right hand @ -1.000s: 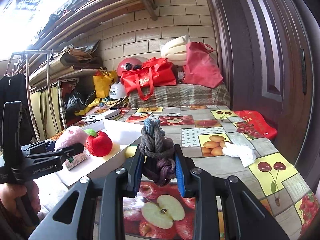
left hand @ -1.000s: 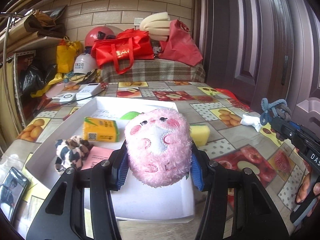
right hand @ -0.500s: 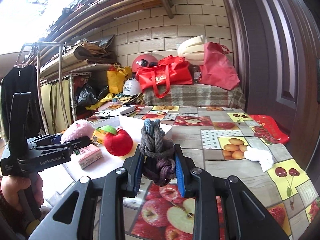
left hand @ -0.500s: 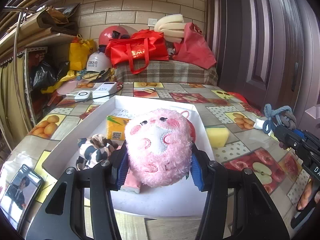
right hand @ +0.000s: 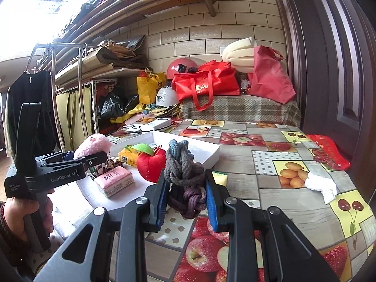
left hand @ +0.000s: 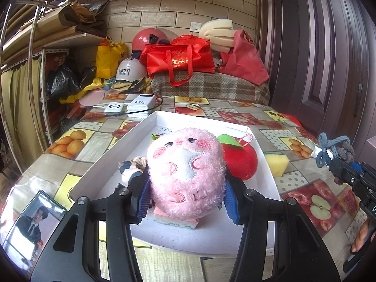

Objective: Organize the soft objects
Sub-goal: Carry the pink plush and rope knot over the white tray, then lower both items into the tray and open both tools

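My left gripper (left hand: 185, 197) is shut on a pink plush toy (left hand: 185, 176) and holds it over the near end of a white tray (left hand: 94, 171). In the tray lie a red plush apple (left hand: 242, 162), a pink tissue pack (right hand: 114, 181), a spotted scrunchie (left hand: 131, 164) and a yellow pack (right hand: 128, 158). My right gripper (right hand: 186, 199) is shut on a knotted grey and purple rope toy (right hand: 184, 176), held above the table to the right of the tray. It also shows in the left wrist view (left hand: 338, 150).
A yellow sponge (left hand: 276, 164) lies just right of the tray. A white cloth (right hand: 320, 185) lies at the table's right side. A phone (left hand: 30, 223) lies at the near left corner. Power banks (left hand: 141, 104) sit behind the tray. Bags and helmets crowd the back.
My left gripper has drawn back and up with the pink plush, so the red apple and the tray's near end show more. My right gripper has risen slightly with the rope toy.
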Tool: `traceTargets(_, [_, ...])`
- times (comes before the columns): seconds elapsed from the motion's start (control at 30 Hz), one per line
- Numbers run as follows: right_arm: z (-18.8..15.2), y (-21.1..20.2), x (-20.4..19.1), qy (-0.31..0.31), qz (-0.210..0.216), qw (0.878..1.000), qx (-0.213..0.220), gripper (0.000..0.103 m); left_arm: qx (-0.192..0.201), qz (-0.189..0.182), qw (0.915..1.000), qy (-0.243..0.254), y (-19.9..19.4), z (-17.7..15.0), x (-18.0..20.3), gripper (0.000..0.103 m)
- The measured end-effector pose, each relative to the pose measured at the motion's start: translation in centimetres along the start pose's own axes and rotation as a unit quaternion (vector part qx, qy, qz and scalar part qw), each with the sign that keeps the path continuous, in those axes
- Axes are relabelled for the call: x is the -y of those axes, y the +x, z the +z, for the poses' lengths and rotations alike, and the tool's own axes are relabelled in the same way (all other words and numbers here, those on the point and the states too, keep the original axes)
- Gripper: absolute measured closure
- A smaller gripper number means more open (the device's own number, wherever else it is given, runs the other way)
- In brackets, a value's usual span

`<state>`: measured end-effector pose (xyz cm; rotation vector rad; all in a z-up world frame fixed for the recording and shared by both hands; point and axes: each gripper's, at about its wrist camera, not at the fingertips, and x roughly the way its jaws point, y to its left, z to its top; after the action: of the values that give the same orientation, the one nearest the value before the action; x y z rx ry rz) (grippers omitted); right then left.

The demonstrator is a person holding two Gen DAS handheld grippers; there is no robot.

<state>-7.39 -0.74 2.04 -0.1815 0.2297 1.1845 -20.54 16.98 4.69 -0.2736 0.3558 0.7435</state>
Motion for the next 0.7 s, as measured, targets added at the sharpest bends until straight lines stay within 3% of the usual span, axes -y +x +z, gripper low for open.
traceTargets(0.7, [0.4, 4.5, -4.0, -0.019, 0.078, 0.996, -0.051, 0.075, -0.004, 0.021, 0.9998, 0.007, 0.9, 0.1, -1.3, 0.051])
